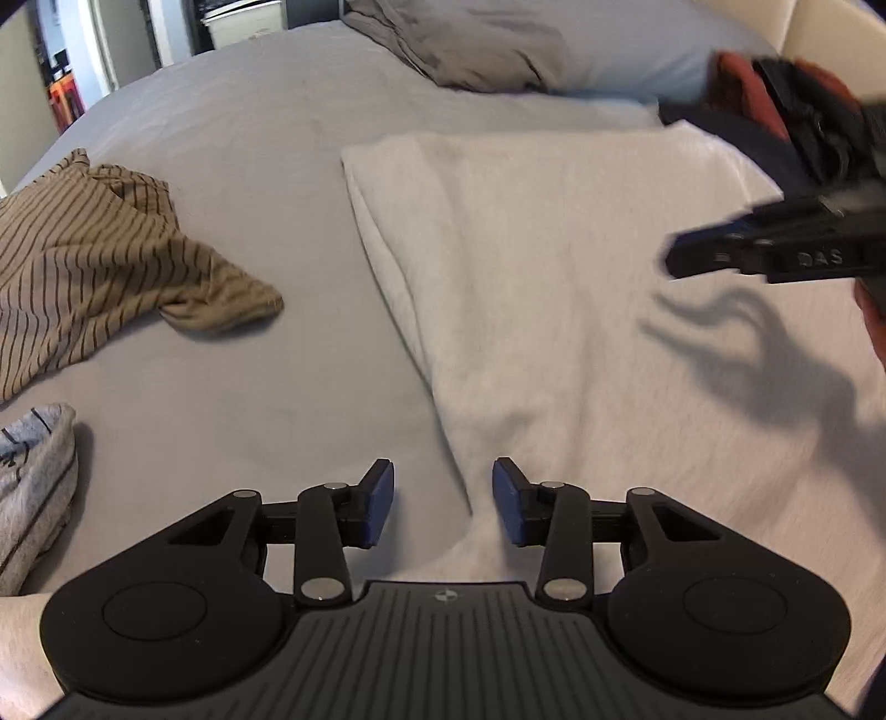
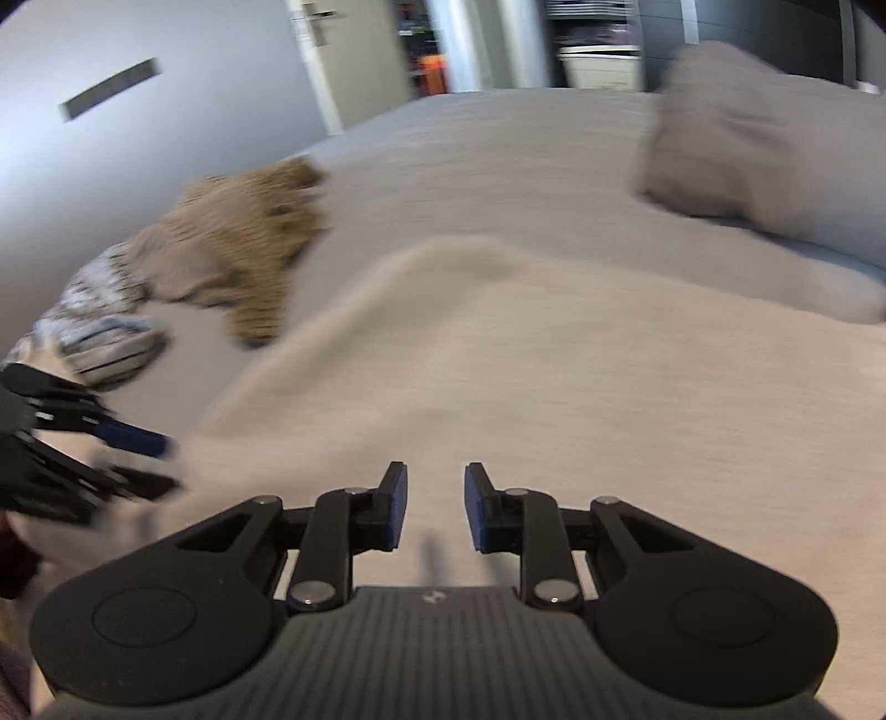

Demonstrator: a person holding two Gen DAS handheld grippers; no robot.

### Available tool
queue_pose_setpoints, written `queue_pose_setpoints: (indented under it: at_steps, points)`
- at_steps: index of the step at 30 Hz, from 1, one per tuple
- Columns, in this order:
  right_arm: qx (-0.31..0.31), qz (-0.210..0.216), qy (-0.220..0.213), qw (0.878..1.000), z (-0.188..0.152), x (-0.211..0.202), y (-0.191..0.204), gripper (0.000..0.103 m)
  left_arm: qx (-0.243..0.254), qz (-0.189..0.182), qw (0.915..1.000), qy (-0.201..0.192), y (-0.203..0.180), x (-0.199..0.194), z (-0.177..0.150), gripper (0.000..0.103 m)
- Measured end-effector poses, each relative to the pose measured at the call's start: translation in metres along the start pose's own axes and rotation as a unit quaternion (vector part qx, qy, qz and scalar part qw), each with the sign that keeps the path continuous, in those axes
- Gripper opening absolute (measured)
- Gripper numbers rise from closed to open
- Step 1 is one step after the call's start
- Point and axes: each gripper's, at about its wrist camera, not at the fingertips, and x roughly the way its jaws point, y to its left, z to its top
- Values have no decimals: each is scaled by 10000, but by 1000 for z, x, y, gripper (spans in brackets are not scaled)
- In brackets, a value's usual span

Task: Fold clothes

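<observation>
While both pairs of tongs hang over the bed (image 1: 232, 166), neither has hold of anything: the left tongs (image 1: 443, 501) stand about half open, pads apart over the near left edge of the white garment (image 1: 554, 277); the right tongs (image 2: 436, 507) show a slightly narrower gap, empty, above the same cloth (image 2: 554, 376). White garment lies spread on the grey sheet, centre to right, already doubled along its left side to judge by the rolled fold there. Looks soft, light and limp, knit fabric; it should drape and sag when lifted, with little slip against the rubbery blue pads. Best hold, by my reading: pinch the near corners or the near hem, one pair of tongs per side, catching all layers. Left-wrist view is sharp and shows the striped tan garment (image 1: 111, 266) far left, a grey printed garment (image 1: 33, 487) near left, a grey pillow (image 1: 459, 44) far off, and the right tongs (image 1: 775, 249) blurred at the right edge with their shadow on the cloth. Right-wrist view is smeared by motion; it alone shows a door (image 2: 315, 61) and wall beyond the bed, and the left tongs (image 2: 138, 459) from the side.
</observation>
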Motion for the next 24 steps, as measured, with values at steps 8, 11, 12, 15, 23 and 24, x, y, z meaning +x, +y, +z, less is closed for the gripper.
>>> queue_pose_setpoints:
  at_steps: [8,11,12,15,23,24]
  points:
    - [-881,143,442,9950,2,82,79,29,-221,-389,9990,47,19,8,-23,38]
    - [-1116,-27,283,9933,12,96,82,27,-316,-559,9979,-11,30,8,-25,38]
    - [-1091,-90,270,9936,18,102,80,27,-355,-587,9976,-47,33,7,-26,39]
    - [-926,-233,199,9952,39,120,70,23,-467,-700,9964,-141,41,7,-25,39]
    - [-524,-358,98,9979,74,143,53,24,-387,-1000,9937,-322,52,-3,-24,45]
    - [-516,-321,88,9981,74,137,54,26,-303,-1095,9929,-354,50,-4,-25,46]
